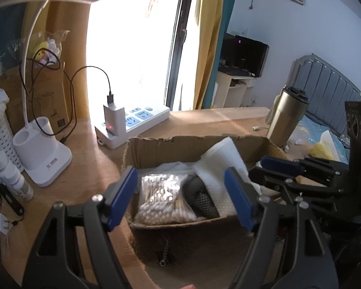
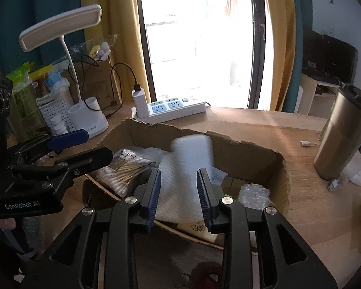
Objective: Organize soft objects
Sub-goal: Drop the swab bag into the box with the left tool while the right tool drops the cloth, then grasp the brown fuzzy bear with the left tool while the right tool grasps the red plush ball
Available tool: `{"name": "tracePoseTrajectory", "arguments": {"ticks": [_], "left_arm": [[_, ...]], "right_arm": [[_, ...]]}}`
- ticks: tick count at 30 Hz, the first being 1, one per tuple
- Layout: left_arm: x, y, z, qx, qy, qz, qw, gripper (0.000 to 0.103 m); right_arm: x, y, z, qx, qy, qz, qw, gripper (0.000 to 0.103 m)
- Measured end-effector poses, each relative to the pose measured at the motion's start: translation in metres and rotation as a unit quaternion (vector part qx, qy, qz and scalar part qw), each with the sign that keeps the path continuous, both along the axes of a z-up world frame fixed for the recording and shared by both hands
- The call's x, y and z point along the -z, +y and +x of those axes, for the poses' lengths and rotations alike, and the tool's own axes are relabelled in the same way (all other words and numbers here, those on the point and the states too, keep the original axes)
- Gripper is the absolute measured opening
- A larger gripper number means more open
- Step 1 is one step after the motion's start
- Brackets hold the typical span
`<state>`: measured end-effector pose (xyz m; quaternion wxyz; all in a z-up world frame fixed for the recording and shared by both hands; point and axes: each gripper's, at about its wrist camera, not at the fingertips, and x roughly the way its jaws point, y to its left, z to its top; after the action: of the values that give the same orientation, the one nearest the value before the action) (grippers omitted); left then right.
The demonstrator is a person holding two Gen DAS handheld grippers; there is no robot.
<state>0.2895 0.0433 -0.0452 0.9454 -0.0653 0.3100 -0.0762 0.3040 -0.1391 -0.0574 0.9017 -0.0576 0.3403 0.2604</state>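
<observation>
One cardboard box [image 2: 252, 159], torn along its rim, sits on the wooden desk [image 2: 288, 132]. Inside it lie one roll of white dimpled foam sheet [image 2: 180, 183], leaning on the far wall; one clear bag of cotton swabs [image 1: 161, 197], wooden-stemmed; one dark mesh-textured item [image 1: 199, 197] between them; and one wad of bubble wrap [image 2: 254, 196] at the right end. The left gripper [image 1: 183, 200] hovers over the box with blue pads wide apart, nothing between them. The right gripper [image 2: 179, 193] stands partly parted above the foam sheet, pads clear of it. Behind the box: one white power strip [image 2: 175, 108], one white desk lamp [image 2: 84, 118], one steel tumbler [image 2: 341, 139].
</observation>
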Motion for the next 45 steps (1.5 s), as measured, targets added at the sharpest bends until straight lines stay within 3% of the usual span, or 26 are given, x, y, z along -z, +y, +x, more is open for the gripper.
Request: {"name": "tracePoseTrajectory", "arguments": {"ticks": [12, 28, 38, 45], "left_arm": [[-0.018, -0.015, -0.027, 0.011, -0.018, 0.009, 0.9997, 0.076], [-0.029, -0.034, -0.067, 0.016, -0.026, 0.018, 0.9994, 0.076], [-0.014, -0.043, -0.084, 0.012, -0.009, 0.016, 0.9998, 0.076], [0.009, -0.047, -0.089, 0.010, 0.018, 0.020, 0.9996, 0.076]], "right_arm": [[-0.019, -0.021, -0.031, 0.017, -0.022, 0.010, 1.000, 0.039], [-0.029, -0.052, -0.073, 0.039, -0.038, 0.017, 0.998, 0.041], [-0.020, -0.069, -0.092, 0.045, -0.031, 0.013, 0.998, 0.042], [0.002, -0.082, -0.096, 0.057, -0.007, 0.014, 0.998, 0.042]]}}
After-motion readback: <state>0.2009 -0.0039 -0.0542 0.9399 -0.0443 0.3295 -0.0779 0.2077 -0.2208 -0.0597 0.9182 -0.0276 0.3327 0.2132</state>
